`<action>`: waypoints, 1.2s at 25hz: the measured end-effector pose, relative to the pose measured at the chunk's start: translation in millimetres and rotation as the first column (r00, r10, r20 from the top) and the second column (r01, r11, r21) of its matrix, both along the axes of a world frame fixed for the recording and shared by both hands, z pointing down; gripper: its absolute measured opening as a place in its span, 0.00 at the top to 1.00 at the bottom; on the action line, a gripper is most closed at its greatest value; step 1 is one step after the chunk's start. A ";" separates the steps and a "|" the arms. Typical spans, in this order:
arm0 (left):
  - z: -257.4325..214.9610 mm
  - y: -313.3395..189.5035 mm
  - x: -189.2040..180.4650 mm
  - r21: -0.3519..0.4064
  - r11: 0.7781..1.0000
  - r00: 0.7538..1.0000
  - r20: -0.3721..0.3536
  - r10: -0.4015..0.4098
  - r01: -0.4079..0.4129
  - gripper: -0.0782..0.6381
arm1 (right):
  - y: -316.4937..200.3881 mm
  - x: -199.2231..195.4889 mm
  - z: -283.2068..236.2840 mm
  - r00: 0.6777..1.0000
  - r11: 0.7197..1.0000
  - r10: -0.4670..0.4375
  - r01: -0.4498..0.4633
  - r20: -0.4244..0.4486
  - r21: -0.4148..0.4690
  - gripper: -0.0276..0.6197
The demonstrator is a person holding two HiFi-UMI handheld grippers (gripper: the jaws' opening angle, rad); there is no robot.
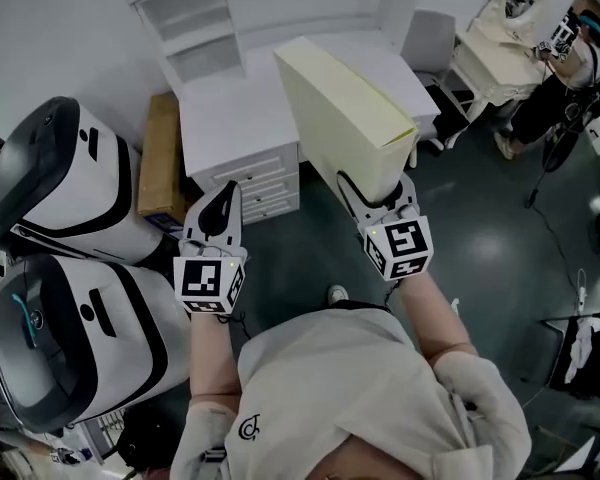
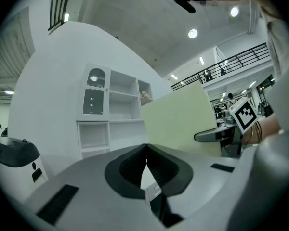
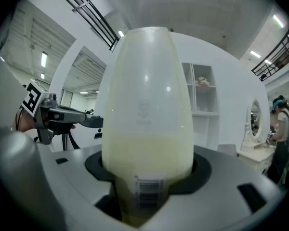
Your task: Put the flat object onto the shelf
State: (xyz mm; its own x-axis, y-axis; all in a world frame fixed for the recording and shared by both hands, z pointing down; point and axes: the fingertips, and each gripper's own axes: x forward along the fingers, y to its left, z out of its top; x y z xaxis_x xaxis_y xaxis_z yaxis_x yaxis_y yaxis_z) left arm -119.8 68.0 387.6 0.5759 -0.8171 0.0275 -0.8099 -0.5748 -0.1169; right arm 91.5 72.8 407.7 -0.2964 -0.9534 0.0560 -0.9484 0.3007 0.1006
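Nearest, at our left: the left claw (image 1: pixel 224 196), which we are holding out low. Its jaws are meeting tip to tip and are gripping nothing.

Just beside it, at our right: the right claw (image 1: pixel 376 194). Its jaws are standing partly apart and are pressing on the near end of the flat object (image 1: pixel 342 116).

Flat object: pale cream, broad and thin, carrying a barcode label close to the gripped end. We are carrying it in the air, edge toward us. It is leaning up and away from the right claw, and its far end is reaching over the counter (image 1: pixel 220 118) and stopping short of the shelf (image 1: pixel 195 28).

At our far left, on the floor: two white-and-black machines (image 1: pixel 65 183), which are standing one behind the other.

Beyond the claws: the counter, white, which is showing drawer fronts on the side facing us. A brown board (image 1: pixel 160 158) is lying along its left side.

Farther: the shelf, white, with open compartments, which is standing at the back of the counter.

To the right of the counter: a grey chair (image 1: pixel 430 38).

Farthest, upper right: another person (image 1: pixel 570 63), who is standing near a white dressing table
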 end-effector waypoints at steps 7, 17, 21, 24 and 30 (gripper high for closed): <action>-6.5 -57.5 72.8 0.018 0.998 0.998 0.005 -0.059 0.059 0.87 | -80.1 77.7 -14.2 0.998 0.998 -0.056 0.057 -0.035 0.022 0.53; -5.9 -129.7 100.6 0.012 0.996 0.996 0.021 -0.084 0.084 0.87 | -189.4 101.1 -63.3 0.978 0.990 -0.056 0.080 -0.203 0.113 0.52; -15.3 -166.9 98.5 0.034 0.997 0.997 0.018 -0.071 0.070 0.87 | -232.3 90.4 -91.9 0.960 0.983 -0.060 0.105 -0.275 0.153 0.52; -25.1 -196.5 87.4 0.047 0.997 0.998 0.009 -0.068 0.067 0.87 | -263.6 77.5 -119.4 0.928 0.975 -0.027 0.106 -0.371 0.195 0.53; -39.6 -253.9 68.4 0.075 0.996 0.999 0.008 -0.053 0.053 0.87 | -333.3 65.0 -169.4 0.801 0.961 0.110 0.065 -0.589 0.267 0.52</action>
